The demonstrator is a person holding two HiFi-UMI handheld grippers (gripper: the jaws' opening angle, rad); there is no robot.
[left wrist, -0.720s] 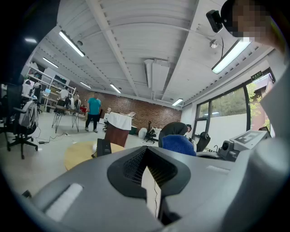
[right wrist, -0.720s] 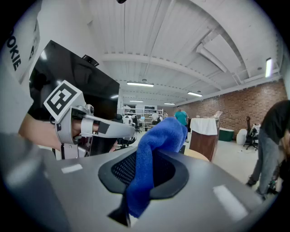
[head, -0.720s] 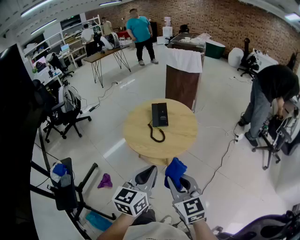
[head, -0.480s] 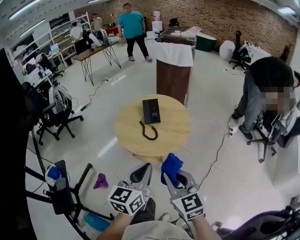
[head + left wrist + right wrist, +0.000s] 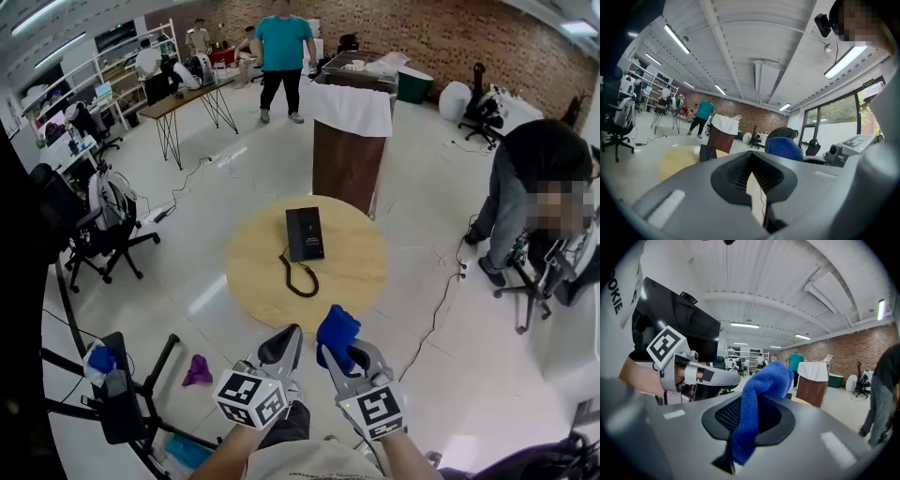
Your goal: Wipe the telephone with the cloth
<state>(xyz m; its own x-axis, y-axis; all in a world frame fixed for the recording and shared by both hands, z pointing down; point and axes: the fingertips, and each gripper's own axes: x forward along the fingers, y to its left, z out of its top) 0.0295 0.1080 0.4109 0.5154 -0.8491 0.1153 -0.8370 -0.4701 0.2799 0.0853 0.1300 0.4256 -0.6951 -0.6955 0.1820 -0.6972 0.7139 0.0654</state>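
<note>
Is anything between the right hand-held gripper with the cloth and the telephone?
Nothing blocks it. Between the right hand-held gripper, shut on the blue cloth, and the telephone lie only bare table and the cord.

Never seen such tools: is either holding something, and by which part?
The right hand-held gripper clamps the blue cloth near one end. The left hand-held gripper is shut, empty.

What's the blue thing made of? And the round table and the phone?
The blue cloth looks like soft fuzzy fabric, maybe microfibre; it droops and folds. The round table looks like pale wood, matte, or perhaps a wood-look top. The telephone is probably hard black plastic; too small to be sure.
</note>
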